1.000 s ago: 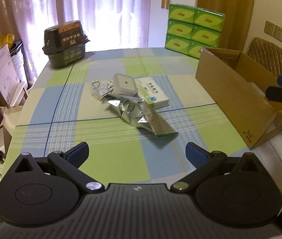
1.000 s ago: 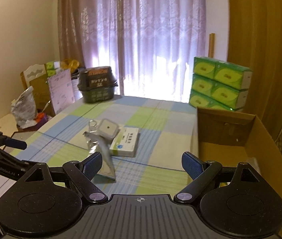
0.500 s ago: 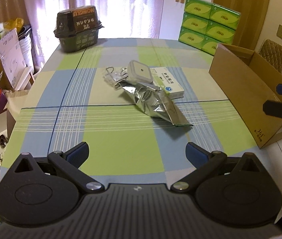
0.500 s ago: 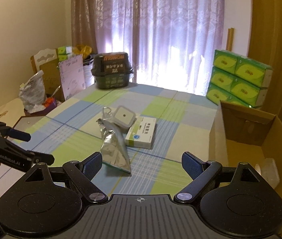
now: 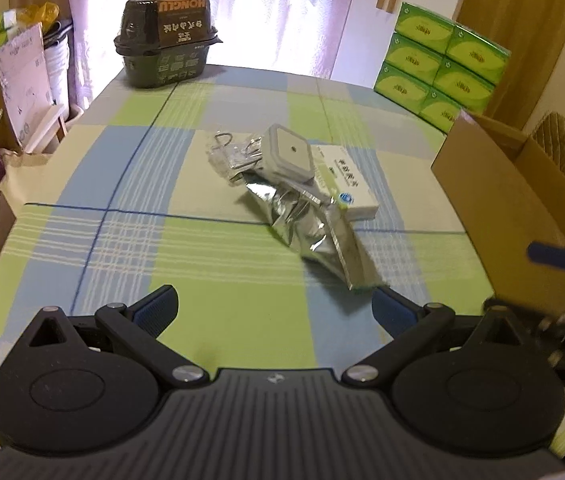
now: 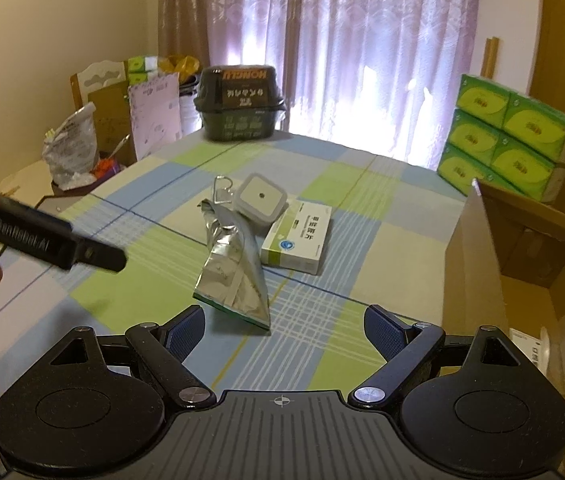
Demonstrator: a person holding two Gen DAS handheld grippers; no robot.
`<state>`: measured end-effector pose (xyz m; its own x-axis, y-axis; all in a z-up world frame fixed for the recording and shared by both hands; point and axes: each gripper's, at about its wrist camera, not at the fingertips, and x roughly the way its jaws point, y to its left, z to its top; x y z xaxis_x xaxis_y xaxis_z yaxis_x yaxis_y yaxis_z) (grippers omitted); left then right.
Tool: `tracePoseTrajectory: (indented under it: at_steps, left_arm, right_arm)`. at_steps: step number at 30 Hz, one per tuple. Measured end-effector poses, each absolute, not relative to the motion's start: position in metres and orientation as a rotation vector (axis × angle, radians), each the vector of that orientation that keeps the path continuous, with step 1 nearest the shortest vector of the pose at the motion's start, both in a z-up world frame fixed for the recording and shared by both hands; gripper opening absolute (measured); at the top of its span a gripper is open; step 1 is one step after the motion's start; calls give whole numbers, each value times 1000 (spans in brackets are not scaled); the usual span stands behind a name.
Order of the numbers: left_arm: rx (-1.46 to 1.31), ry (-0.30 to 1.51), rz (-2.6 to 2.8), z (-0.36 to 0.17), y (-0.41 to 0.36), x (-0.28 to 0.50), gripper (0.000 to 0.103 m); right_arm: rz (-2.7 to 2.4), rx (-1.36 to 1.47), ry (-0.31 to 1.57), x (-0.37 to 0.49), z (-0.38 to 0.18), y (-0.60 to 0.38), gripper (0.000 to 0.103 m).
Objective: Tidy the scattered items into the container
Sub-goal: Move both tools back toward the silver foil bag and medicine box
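A crumpled silver foil pouch [image 5: 314, 232] [image 6: 232, 272] lies mid-table. Behind it sit a grey square lidded box [image 5: 288, 154] [image 6: 260, 199], a white and green medicine carton [image 5: 342, 186] [image 6: 298, 236] and a clear packet with wire clips [image 5: 230, 150] [image 6: 222, 190]. An open cardboard box [image 5: 510, 208] [image 6: 478, 264] stands at the right edge of the table. My left gripper [image 5: 274, 308] is open, just short of the pouch. My right gripper [image 6: 284, 326] is open too, with the pouch's near corner between its fingers' line and nothing gripped.
A dark green lidded container [image 5: 166, 40] [image 6: 240, 104] stands at the far table edge. Stacked green tissue packs [image 5: 440, 64] [image 6: 510, 136] sit at the far right. White items [image 6: 558, 354] lie inside the cardboard box. Clutter and bags [image 6: 70, 148] stand left of the table.
Both grippers have come closer to the pile of items, which now looks larger in both views. The left gripper reaches further into the right wrist view. Both stay open.
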<state>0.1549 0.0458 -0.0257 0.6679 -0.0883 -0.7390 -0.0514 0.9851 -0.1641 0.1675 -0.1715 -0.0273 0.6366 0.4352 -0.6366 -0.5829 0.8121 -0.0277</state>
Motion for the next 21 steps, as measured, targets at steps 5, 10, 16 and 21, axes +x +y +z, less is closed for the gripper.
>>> tracePoseTrajectory:
  at_steps: [5,10,16,21]
  left_arm:
    - [-198,866,-31,-33,36,190,101]
    - [-290,876,-55,-48,33,219,101]
    - [-284,893,-52,-66,21,247,99]
    - [-247,912,-54,-79,14,263,93]
  right_arm:
    - [611,-261,683,179,-44,-165,92]
    - [609,-257,695,191,-59,-165,92]
    - [598,-253,694,208,-69,-167,92]
    - [595,-267,687,218,-75,-167,92]
